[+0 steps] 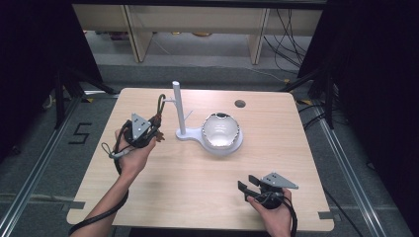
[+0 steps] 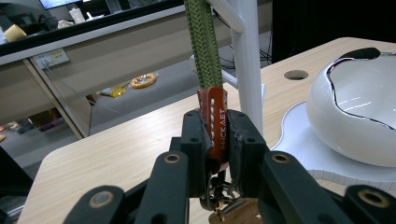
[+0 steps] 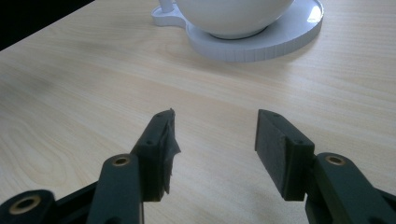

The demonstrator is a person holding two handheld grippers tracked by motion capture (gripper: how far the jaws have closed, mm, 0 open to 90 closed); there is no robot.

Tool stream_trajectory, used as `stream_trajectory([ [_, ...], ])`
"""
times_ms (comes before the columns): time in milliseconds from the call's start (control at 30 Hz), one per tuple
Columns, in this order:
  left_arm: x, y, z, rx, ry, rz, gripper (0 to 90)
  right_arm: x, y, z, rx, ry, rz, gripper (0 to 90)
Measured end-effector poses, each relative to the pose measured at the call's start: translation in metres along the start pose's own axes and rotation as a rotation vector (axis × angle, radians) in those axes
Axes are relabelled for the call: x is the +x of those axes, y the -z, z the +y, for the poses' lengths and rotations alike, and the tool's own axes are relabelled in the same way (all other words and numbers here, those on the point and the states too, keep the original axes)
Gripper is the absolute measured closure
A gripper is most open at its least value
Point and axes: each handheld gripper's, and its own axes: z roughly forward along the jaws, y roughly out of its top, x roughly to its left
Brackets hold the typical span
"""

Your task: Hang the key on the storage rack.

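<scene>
Left gripper view, centre: the left gripper's (image 2: 217,140) fingers pinch the keychain's brown leather tab (image 2: 216,122) beside the white stand (image 2: 247,70); lower right of the high view, the right gripper's (image 1: 245,183) fingers gape empty over the bench (image 1: 197,187).

This looks like a lab or test room set up for recording — a light wooden table (image 1: 197,192) stands on grey floor between metal rails (image 1: 346,163), with dark curtains (image 1: 375,74) at both sides. Loose cables (image 1: 289,34) trail behind it, a taped number (image 1: 79,133) marks the floor, and pale wooden shelving (image 1: 192,22) lines the back — with a wall socket (image 2: 50,57) nearby.
</scene>
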Motion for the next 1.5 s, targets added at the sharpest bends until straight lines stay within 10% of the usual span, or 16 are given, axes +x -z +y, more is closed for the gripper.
stream_trajectory([
  [1500,-0.023,0.007,0.012,-0.017,-0.168,0.025,77.9,0.002,0.0,0.0,0.018,-0.026,-0.001,48.7],
])
